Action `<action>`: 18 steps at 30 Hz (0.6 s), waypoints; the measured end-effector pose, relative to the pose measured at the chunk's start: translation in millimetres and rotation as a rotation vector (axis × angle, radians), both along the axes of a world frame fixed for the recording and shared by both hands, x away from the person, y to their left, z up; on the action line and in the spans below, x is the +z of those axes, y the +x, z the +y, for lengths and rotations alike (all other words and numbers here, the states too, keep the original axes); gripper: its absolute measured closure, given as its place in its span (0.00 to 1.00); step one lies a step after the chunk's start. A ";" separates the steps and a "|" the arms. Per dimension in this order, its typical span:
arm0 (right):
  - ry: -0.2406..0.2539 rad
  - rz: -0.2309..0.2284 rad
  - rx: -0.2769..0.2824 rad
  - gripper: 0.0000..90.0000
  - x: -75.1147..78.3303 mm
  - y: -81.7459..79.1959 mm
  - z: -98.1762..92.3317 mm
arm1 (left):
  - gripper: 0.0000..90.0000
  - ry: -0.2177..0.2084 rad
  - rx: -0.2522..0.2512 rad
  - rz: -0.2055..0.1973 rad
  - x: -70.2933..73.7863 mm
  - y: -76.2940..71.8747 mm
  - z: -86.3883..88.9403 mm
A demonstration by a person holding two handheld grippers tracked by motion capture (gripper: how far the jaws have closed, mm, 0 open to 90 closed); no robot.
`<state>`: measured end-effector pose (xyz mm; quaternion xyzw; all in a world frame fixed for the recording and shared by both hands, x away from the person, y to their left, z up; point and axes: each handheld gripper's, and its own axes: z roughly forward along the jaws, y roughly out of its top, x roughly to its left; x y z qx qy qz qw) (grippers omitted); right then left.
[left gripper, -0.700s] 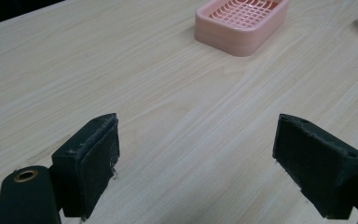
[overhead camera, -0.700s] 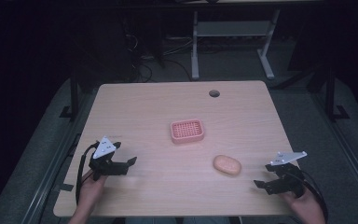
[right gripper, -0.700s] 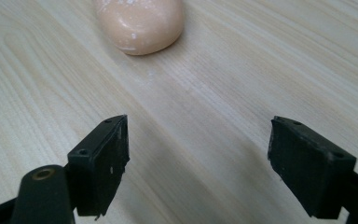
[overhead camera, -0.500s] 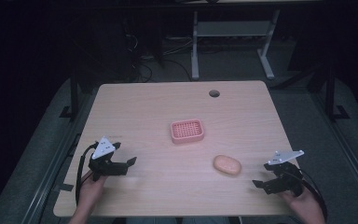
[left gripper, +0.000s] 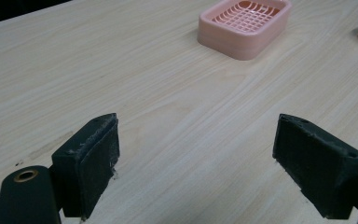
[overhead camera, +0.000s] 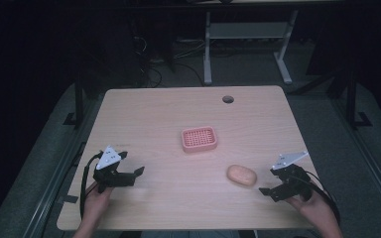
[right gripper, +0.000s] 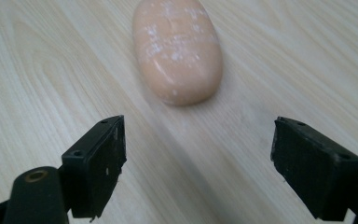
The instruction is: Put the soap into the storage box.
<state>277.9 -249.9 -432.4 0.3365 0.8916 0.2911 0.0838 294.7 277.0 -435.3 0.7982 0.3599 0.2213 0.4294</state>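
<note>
The table (overhead camera: 149, 119) is pale wood-grain laminate, smooth with a soft sheen. The soap dish (left gripper: 244, 23) looks like moulded pink plastic, matt, its top a grid. The peach soap bar (right gripper: 177, 49) is smooth and waxy (dusted with whitish flecks). The jaw pads are black, dull, rough-edged foam or rubber.

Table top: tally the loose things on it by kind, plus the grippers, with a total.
Soap bar: 1
Pink soap dish: 1
Handheld grippers: 2, left gripper and right gripper, both open and empty
Total: 4
</note>
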 end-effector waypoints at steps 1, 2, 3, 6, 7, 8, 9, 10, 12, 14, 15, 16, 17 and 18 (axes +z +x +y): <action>-0.002 0.002 0.010 0.19 1.6 1.1 3.1 | 0.16 -0.006 0.002 -0.004 -0.4 -0.1 -0.2; -0.006 0.001 0.016 0.19 2.5 1.9 4.8 | 0.16 -0.003 0.001 -0.004 -0.4 -0.2 0.0; -0.013 0.003 0.025 0.19 3.7 3.0 7.7 | 0.16 -0.002 0.002 -0.002 -0.4 -0.2 -0.1; -0.025 0.015 0.045 0.19 5.0 7.7 14.0 | 0.16 0.011 0.001 -0.002 -0.3 0.4 -0.5; -0.027 0.016 0.051 0.19 5.2 8.8 15.9 | 0.16 0.012 0.002 0.000 -0.3 0.4 -0.9; -0.033 0.019 0.059 0.19 5.7 10.2 18.7 | 0.16 0.010 0.002 -0.003 -0.7 0.6 -1.3; -0.040 0.021 0.067 0.19 6.3 11.6 21.6 | 0.16 0.011 0.003 -0.004 -0.9 0.7 -1.6; -0.049 0.023 0.077 0.19 6.9 13.0 24.5 | 0.16 0.013 0.002 -0.004 -0.9 0.8 -1.7; -0.060 0.026 0.088 0.19 8.3 14.9 31.0 | 0.16 0.017 0.000 -0.003 -1.0 0.9 -1.8; -0.065 0.028 0.101 0.19 9.4 17.6 37.2 | 0.16 0.018 -0.001 -0.005 -0.9 0.5 -1.7; -0.073 0.023 0.112 0.18 9.9 19.4 41.0 | 0.16 0.019 -0.001 -0.007 -0.9 0.4 -1.6; -0.079 0.025 0.121 0.19 10.4 20.8 44.1 | 0.16 0.018 0.000 -0.007 -0.9 0.4 -1.7; -0.090 0.023 0.129 0.18 10.6 22.3 47.2 | 0.16 0.019 0.000 -0.006 -0.9 0.5 -1.7; -0.099 0.019 0.134 0.18 10.6 23.5 49.5 | 0.16 0.018 0.001 -0.005 -1.2 1.0 -1.9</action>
